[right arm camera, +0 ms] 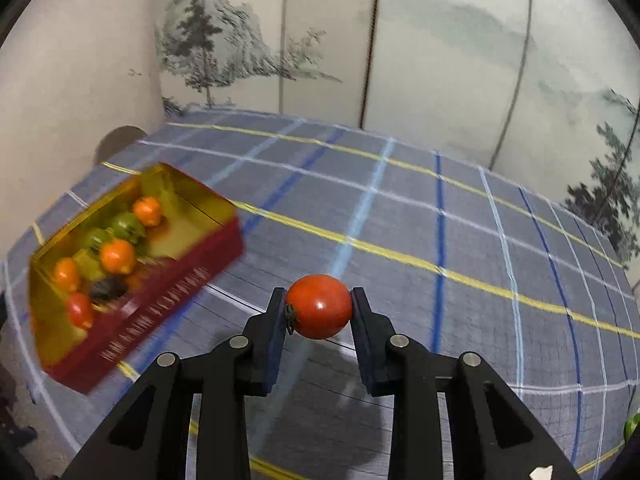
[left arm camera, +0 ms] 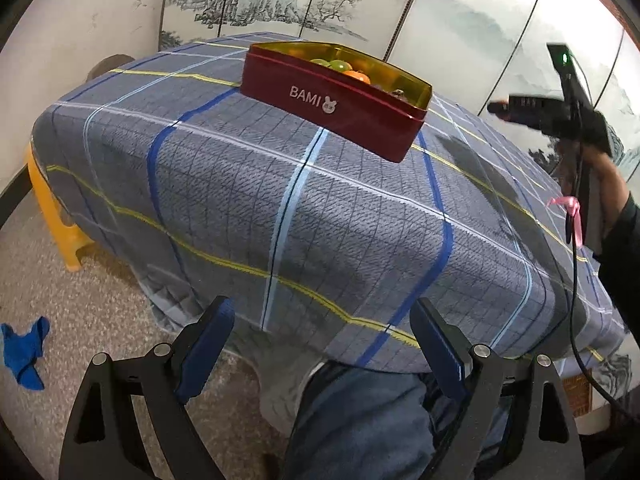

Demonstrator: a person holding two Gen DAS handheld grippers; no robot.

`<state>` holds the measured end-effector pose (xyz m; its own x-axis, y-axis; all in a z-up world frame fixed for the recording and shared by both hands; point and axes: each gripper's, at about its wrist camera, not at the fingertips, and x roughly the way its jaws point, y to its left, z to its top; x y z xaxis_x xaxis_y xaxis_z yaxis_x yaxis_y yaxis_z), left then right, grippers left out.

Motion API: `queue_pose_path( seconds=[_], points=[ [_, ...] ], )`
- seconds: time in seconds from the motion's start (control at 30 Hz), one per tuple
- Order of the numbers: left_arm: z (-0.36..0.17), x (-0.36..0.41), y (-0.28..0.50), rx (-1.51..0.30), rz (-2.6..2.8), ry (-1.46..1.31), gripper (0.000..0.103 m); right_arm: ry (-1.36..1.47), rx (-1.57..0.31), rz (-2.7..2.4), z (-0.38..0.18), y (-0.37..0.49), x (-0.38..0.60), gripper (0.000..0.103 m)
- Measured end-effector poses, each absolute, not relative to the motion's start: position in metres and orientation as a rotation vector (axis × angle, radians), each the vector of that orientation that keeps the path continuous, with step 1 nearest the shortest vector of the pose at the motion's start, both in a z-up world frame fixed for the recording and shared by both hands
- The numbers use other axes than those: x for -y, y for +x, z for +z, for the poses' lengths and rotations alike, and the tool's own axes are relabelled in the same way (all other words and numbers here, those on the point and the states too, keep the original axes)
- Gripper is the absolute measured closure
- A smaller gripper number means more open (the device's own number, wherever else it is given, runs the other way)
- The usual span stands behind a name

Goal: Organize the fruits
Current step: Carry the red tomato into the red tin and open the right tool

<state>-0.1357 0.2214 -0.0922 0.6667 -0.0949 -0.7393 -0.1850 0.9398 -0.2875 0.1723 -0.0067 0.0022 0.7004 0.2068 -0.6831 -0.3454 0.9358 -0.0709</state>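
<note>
A dark red tin [left arm camera: 340,108] with a gold inside stands on the checked tablecloth [left arm camera: 320,208]; in the right wrist view the tin [right arm camera: 160,312] lies to the left and holds several orange, green and red fruits [right arm camera: 117,255]. My right gripper [right arm camera: 318,308] is shut on a red tomato [right arm camera: 320,306] and holds it above the cloth, right of the tin. It also shows in the left wrist view [left arm camera: 560,116], raised at the right. My left gripper [left arm camera: 322,320] is open and empty, below the table's near edge.
A painted folding screen [right arm camera: 440,60] stands behind the table. A yellow stool [left arm camera: 52,216] and a blue cloth [left arm camera: 24,352] are on the floor at the left. A green thing [right arm camera: 631,426] peeks in at the right edge. The person's legs [left arm camera: 360,420] are below.
</note>
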Motion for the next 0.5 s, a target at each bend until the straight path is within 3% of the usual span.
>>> queue_pose_path(
  seconds=[0.5],
  points=[
    [-0.100,-0.228,-0.136,-0.862,0.061,-0.376,0.014,-0.234,-0.676,0.465,0.035,0.148,-0.081,0.075]
  ],
)
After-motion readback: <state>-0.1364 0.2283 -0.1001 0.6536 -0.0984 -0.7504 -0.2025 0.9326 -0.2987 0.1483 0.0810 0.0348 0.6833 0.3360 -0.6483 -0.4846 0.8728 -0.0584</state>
